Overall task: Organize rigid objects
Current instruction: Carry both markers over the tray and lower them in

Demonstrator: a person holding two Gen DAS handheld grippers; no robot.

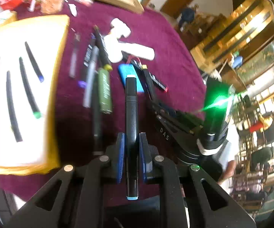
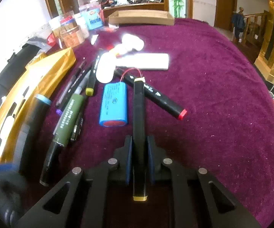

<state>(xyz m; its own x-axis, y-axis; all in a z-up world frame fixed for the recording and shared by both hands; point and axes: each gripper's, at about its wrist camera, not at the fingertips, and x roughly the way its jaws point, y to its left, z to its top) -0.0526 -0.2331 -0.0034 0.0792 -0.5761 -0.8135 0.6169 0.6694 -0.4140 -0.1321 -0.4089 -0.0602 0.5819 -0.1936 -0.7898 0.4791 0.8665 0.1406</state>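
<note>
Markers clamped in both grippers, seen above a round table covered in a deep-purple plush cloth. Left gripper: blue-padded jaws closed on the barrel of a black marker with pale-blue end caps, which lies along the jaw axis, one cap projecting ahead and the other behind the pads. Right gripper: jaws likewise closed on a black marker with yellow end caps, held lengthwise in the same manner.

On the cloth ahead: a blue shrink-wrapped battery pack with thin red leads; just beside it, a black marker with a red cap lying obliquely, its far end under a white plastic handheld device. To the left, a loose cluster of pens and markers, including an olive-green barrelled marker and a black marker with a yellow cap, several overlapping.

Far left: a shallow yellow-rimmed tray with a white floor, containing black markers laid side by side, one with a green cap and one with a blue cap. At the far table edge, jars, bottles and an open cardboard box. The left view is motion-blurred.
</note>
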